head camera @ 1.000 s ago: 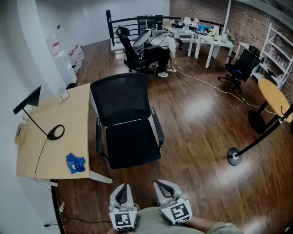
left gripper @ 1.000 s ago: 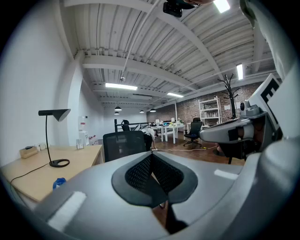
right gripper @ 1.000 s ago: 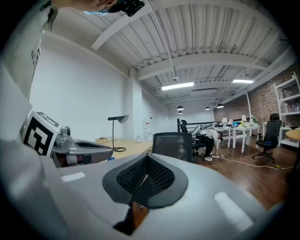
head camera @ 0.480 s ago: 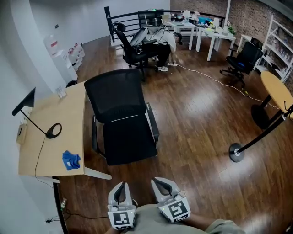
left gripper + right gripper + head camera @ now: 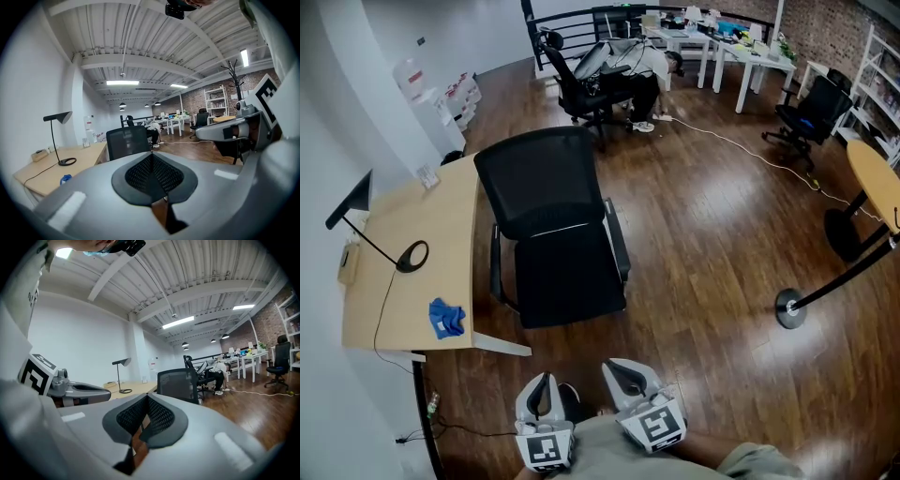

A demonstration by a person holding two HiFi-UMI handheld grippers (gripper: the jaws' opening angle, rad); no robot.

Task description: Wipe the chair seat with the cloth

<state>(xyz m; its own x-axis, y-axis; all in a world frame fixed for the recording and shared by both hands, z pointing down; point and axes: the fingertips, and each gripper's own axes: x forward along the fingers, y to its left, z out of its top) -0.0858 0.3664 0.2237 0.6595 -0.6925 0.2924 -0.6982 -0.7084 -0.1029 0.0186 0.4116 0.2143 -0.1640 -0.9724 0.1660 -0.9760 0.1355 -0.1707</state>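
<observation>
Reach forward and leftward pending: crumpled blue cloth (image 5: 447, 317) lying on the light wooden desk (image 5: 422, 234), well apart from, yet nearer, the left grey hand-held gripper (image 5: 547, 382). Holding it and the right grey gripper (image 5: 623, 372) low, jaws pressed together, gripping nothing. Facing the black mesh office chair (image 5: 567, 281) beside the desk.

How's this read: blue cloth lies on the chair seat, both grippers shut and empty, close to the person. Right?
Not quite. The head view shows the blue cloth on the wooden desk, left of the chair seat, not on it. The rest holds: left gripper and right gripper are shut, empty, close to the person.
</observation>
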